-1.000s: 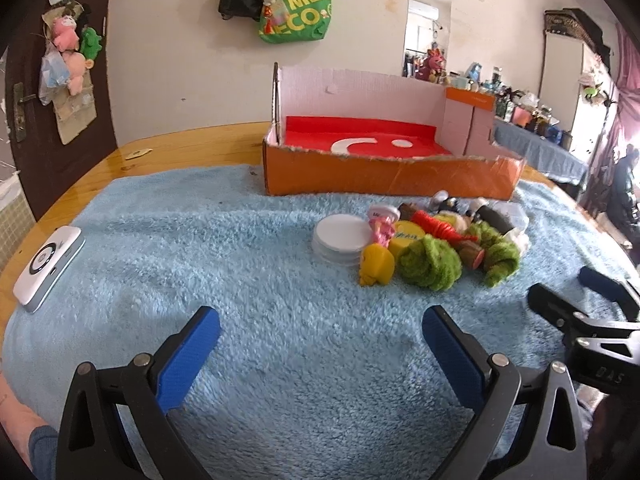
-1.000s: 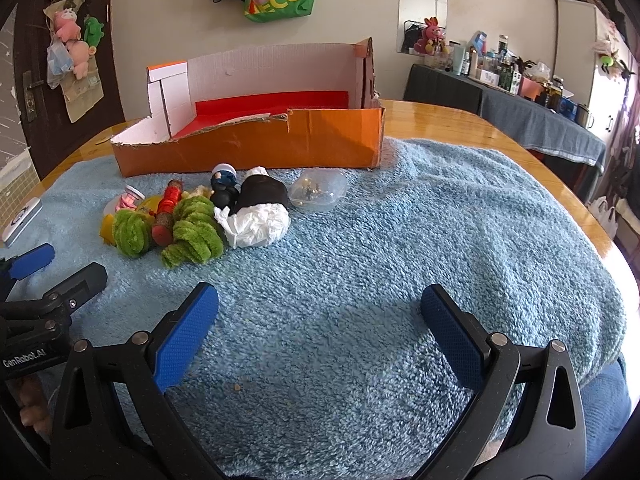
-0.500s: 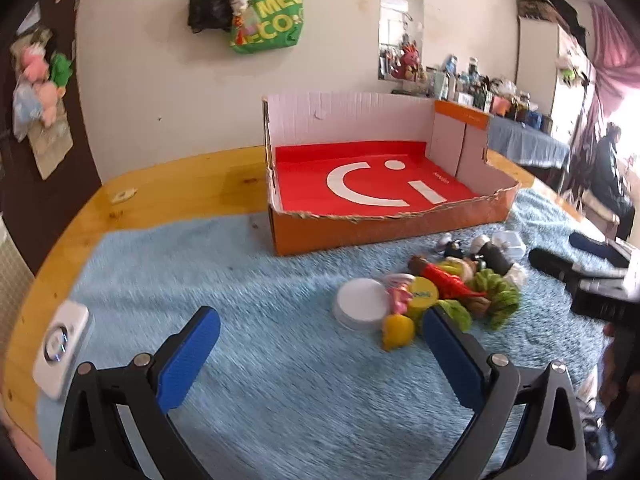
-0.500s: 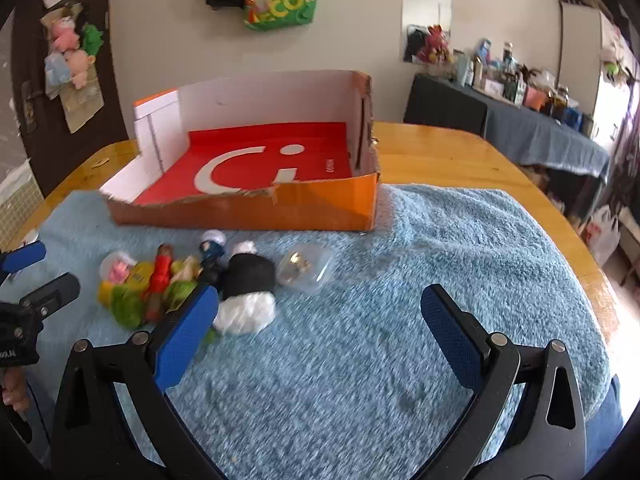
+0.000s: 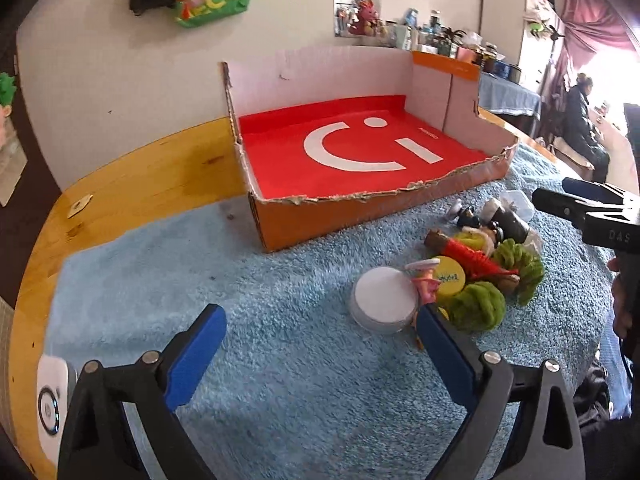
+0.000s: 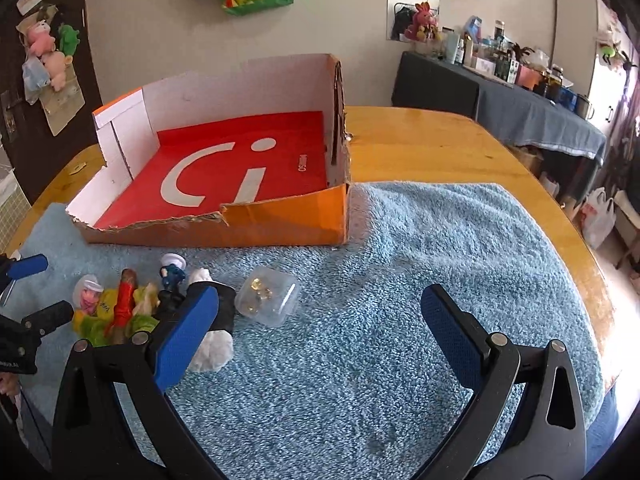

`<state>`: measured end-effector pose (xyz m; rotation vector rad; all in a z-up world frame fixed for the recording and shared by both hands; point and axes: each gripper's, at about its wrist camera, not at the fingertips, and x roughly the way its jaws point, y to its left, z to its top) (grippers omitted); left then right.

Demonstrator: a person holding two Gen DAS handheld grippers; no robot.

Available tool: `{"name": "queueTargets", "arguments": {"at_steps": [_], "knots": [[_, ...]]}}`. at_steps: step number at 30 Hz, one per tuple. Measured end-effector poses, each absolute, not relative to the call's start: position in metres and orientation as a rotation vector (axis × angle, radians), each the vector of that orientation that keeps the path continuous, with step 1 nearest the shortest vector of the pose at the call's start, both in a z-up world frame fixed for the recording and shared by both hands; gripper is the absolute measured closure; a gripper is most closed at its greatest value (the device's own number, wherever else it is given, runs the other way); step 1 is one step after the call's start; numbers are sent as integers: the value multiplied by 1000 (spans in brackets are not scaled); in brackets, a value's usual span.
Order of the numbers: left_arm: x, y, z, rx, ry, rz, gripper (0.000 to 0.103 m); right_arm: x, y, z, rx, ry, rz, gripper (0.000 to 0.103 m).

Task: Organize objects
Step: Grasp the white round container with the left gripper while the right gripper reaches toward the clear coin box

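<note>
While our left gripper [image 5: 320, 344] hangs over the blue towel [image 5: 280, 380] with nothing between its jaws, those jaws are closing slightly from wide. Our right gripper [image 6: 320, 320] is released too, its blue pads spread wide over bare towel.

We take the box [image 5: 360, 216] as our landmark: an orange cardboard tray with a red floor and a white smile mark, torn along its near wall, standing on the wooden surface [image 5: 160, 168] at the towel's far edge. Nothing lies in it.

The things to organize sit in a heap on the towel just in front of the box. Nearest our left gripper is a white round lid [image 5: 383, 299], touching a yellow cap [image 5: 450, 277] and a small pink figure [image 5: 425, 284]. Beside them lie green fuzzy pieces [image 5: 480, 306] and a red toy [image 5: 474, 261]. Farther along the box front we see a black-and-white bundle [image 6: 214, 332], partly hidden by our right gripper's pad, and a clear case [image 6: 267, 295] just beside it.

A white device [image 5: 50, 400] lies at the towel's edge, well apart from the box.
</note>
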<state>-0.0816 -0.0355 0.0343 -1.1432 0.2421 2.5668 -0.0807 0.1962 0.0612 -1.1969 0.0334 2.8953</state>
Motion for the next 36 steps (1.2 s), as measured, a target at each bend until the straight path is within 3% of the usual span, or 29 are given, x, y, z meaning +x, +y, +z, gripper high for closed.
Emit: {"name": "queueTargets", "arguments": {"at_steps": [13, 26, 36], "knots": [[-98, -20, 27, -1147, 373, 2446, 6, -92, 194, 46, -1338, 60, 2887, 0], [-88, -7, 29, -1131, 324, 2447, 42, -100, 192, 46, -1358, 44, 2910, 0], [-80, -12, 24, -1151, 250, 2485, 43, -103, 198, 46, -1385, -42, 2938, 0]]}}
